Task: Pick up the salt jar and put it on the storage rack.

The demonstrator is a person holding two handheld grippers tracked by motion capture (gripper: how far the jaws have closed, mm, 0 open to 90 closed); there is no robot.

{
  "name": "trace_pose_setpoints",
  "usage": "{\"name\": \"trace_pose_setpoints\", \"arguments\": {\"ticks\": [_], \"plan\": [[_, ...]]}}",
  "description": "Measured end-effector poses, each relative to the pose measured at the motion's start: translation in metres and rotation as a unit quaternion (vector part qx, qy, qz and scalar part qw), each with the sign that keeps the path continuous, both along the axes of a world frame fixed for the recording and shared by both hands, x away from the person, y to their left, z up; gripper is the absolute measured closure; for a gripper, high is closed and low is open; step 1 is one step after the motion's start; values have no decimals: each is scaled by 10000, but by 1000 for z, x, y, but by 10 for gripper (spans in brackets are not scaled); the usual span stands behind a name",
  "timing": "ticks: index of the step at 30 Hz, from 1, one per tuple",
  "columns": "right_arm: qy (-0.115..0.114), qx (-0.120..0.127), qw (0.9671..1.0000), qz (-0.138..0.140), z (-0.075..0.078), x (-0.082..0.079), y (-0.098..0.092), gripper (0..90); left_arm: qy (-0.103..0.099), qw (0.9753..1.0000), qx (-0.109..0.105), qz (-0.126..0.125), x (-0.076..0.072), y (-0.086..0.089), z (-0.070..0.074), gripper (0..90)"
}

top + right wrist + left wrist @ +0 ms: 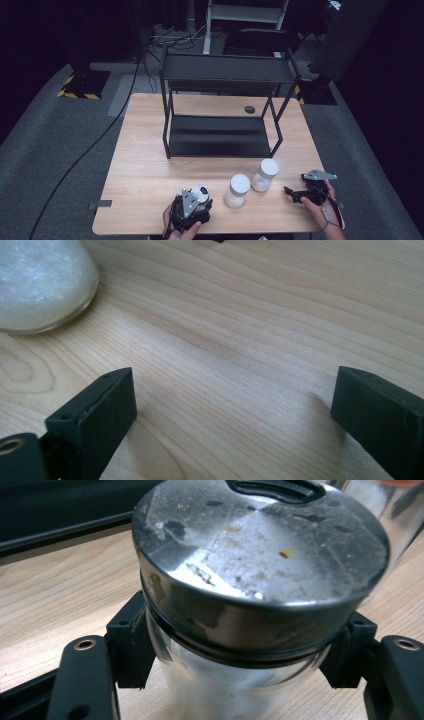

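Your left hand-held gripper (192,206), at the lower centre of the high view, pinches a glass jar (240,680) just below its scuffed, round metal lid (260,550); white powder shows through the clear wall. The jar seems gripped and ready to lift, so the next move likely calls for a steady rise toward the black metal shelf rack (220,135) at mid-frame. Two more white-capped jars (237,190) stand to the right on the pale wood-grain surface (145,170). Your right hand-held gripper (300,194), lower right, is spread wide, holding nothing.
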State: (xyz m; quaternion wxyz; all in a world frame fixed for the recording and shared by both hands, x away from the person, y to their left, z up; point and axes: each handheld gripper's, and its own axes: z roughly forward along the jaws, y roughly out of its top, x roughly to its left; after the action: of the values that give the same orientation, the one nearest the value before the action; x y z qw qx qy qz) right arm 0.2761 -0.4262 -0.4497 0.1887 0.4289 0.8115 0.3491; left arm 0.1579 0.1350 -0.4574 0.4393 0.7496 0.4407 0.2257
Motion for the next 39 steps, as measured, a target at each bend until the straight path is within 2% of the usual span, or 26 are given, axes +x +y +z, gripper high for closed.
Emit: {"name": "trace_pose_setpoints", "arguments": {"ticks": [7,16,27,39], "plan": [[-2,-2,10000,1,0,0,0,42,-11,10000,-57,-36,2,2,0,295],[-4,-3,10000,-1,0,0,0,41,-279,9996,28,-85,4,4,9,295],[-5,-3,10000,-12,0,0,1,41,-515,9987,-22,42,14,16,23,296],[-8,-8,10000,-66,0,-1,3,36,-793,9968,48,-10,28,29,42,296]]}}
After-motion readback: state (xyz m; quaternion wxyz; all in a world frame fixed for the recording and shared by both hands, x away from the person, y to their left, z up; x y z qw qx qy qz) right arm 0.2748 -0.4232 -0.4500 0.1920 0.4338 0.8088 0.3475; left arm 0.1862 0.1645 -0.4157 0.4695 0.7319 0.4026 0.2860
